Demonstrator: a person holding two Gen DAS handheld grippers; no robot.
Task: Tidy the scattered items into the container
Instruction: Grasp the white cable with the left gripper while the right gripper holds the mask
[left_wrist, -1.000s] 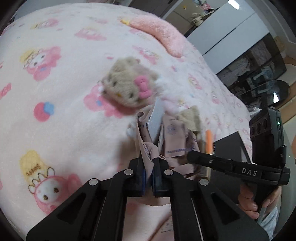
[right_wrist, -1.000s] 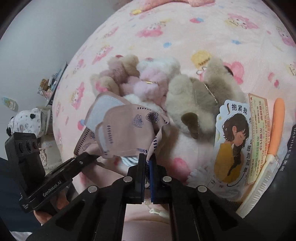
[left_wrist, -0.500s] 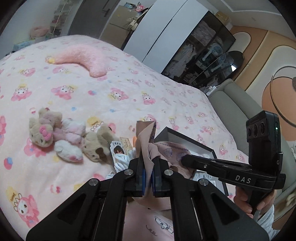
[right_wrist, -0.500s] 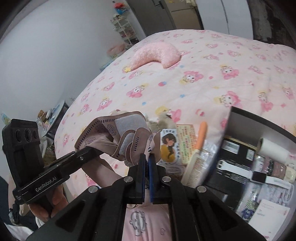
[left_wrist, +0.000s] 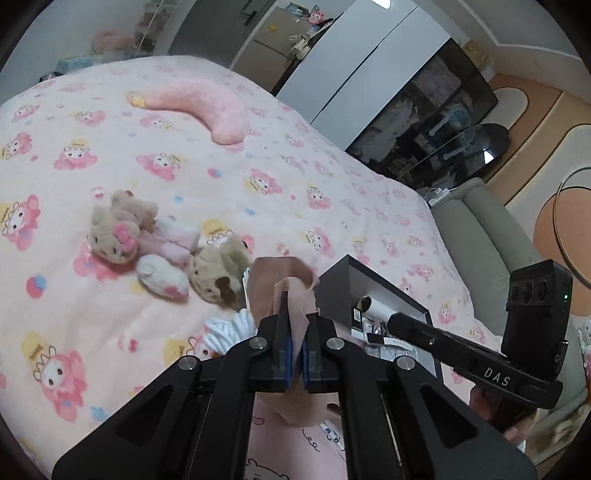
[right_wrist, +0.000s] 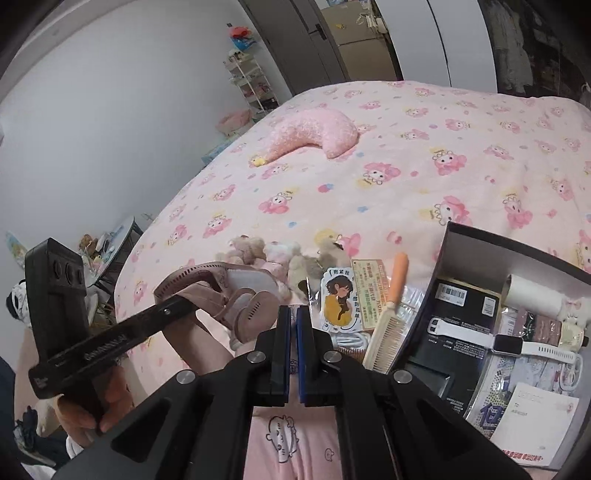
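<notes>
My left gripper (left_wrist: 294, 325) is shut on a pinkish-brown face mask (left_wrist: 286, 284), held up above the bed; the mask also shows in the right wrist view (right_wrist: 236, 295), hanging from the left gripper's fingers. My right gripper (right_wrist: 293, 317) is shut with nothing between its pads, just right of the mask. The black open box (right_wrist: 448, 254) lies on the bed at the right, with a white watch (right_wrist: 506, 343), a lint roller (right_wrist: 535, 293) and cards inside. The box also shows in the left wrist view (left_wrist: 343, 280).
Several small plush toys (left_wrist: 147, 240) lie on the pink bedspread left of the box. A comb with an orange handle (right_wrist: 391, 310), a girl sticker (right_wrist: 338, 299) and a card packet (right_wrist: 371, 291) lie beside the box. A pink crescent pillow (right_wrist: 314, 134) lies farther back.
Both grippers rose from close over the bed. The right gripper, earlier shut on the mask's edge, has let go of it. The left gripper still holds the mask.
</notes>
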